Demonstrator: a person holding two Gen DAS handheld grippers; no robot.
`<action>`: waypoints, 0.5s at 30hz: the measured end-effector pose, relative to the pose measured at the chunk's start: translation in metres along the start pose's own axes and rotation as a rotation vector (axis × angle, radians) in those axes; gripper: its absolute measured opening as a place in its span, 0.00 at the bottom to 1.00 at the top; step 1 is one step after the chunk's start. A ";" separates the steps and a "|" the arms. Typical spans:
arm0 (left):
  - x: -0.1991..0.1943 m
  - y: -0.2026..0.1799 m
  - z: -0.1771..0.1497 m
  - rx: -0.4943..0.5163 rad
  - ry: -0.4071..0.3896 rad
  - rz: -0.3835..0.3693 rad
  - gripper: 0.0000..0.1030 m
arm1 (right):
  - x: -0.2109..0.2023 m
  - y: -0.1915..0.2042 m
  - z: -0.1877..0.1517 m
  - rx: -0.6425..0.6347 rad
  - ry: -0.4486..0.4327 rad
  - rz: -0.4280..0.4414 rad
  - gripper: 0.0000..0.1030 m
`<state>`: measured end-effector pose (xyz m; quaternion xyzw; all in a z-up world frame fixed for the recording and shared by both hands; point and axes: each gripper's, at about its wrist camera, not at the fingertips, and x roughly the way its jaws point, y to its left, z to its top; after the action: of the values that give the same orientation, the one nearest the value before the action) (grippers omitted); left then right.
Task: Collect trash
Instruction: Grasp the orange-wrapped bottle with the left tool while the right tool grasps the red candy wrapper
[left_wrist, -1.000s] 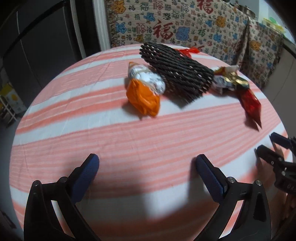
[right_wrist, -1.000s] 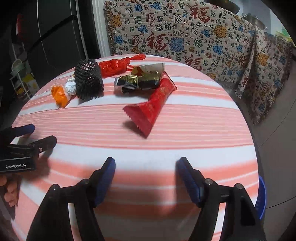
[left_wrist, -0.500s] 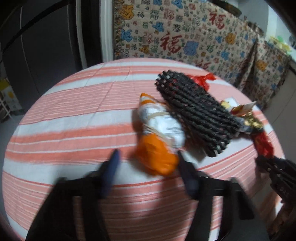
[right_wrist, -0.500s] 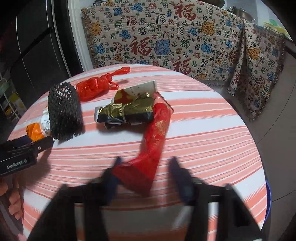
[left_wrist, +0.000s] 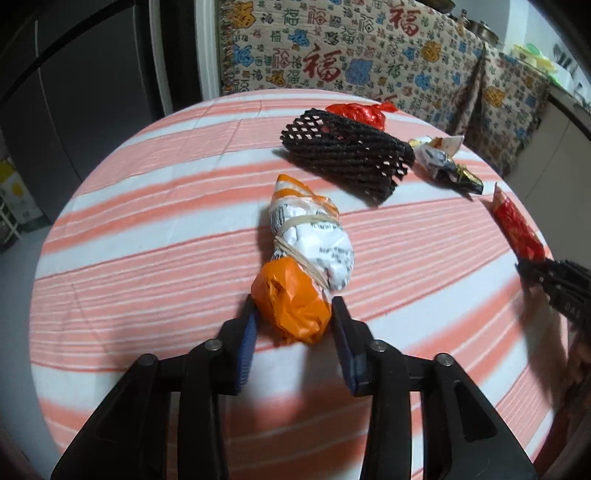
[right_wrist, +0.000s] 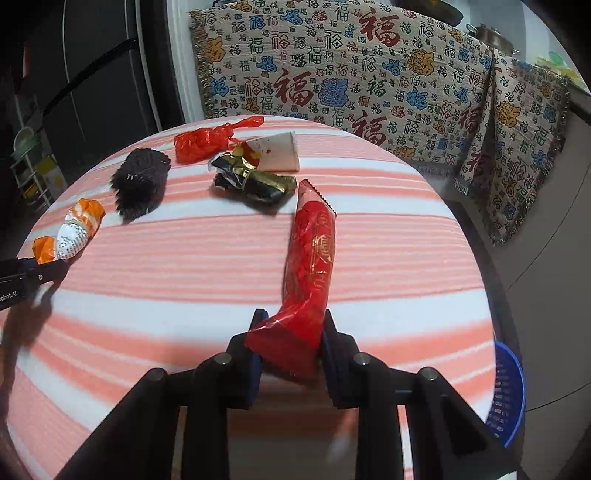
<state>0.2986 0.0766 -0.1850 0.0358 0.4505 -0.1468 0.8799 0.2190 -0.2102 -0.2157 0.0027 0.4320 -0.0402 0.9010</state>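
Gripping 2 bits of trash at once on the round striped table (left_wrist: 147, 206). Left gripper (left_wrist: 293, 321) pinching the orange end of a rolled-up orange and white bag (left_wrist: 306, 258), blue pads touching it on both sides; the bag lying on the cloth, bound with rubber bands and pointing away toward the far edge. Sitting just beyond it, a black foam net (left_wrist: 347, 155), lying on its side with a crumpled red bag (left_wrist: 360, 110) peeking out behind. Further right, a black and gold wrapper (left_wrist: 447, 166), resting apart from the net.

Right gripper (right_wrist: 291, 332) squeezing the near end of a long red wrapper (right_wrist: 310, 266), fingers pressed against its sides. Wrapper curving away across the stripes, far tip lying just beside the black and gold wrapper (right_wrist: 255, 181), which is touching a torn white packet (right_wrist: 277, 151). Red bag (right_wrist: 207, 142) sitting behind those, near the far edge. Foam net (right_wrist: 142, 181) lying off to the left, then the orange and white bag (right_wrist: 72, 232) with the left gripper (right_wrist: 26, 277) at its end.

Peeking out below the table edge on the right, a blue basket (right_wrist: 509, 398). Hanging behind everything, a patterned blanket (right_wrist: 369, 74).
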 end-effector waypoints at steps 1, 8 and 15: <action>0.001 -0.001 -0.001 0.005 0.000 -0.010 0.61 | -0.002 -0.001 -0.002 -0.005 0.000 0.005 0.29; 0.013 -0.008 0.003 0.066 0.010 0.029 0.87 | -0.008 -0.014 0.004 0.029 0.065 0.105 0.60; 0.011 0.018 0.022 -0.066 -0.012 -0.048 0.86 | 0.003 -0.012 0.033 0.033 0.134 0.102 0.59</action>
<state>0.3270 0.0869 -0.1826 -0.0049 0.4506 -0.1531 0.8795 0.2457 -0.2236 -0.1971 0.0423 0.4900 -0.0009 0.8707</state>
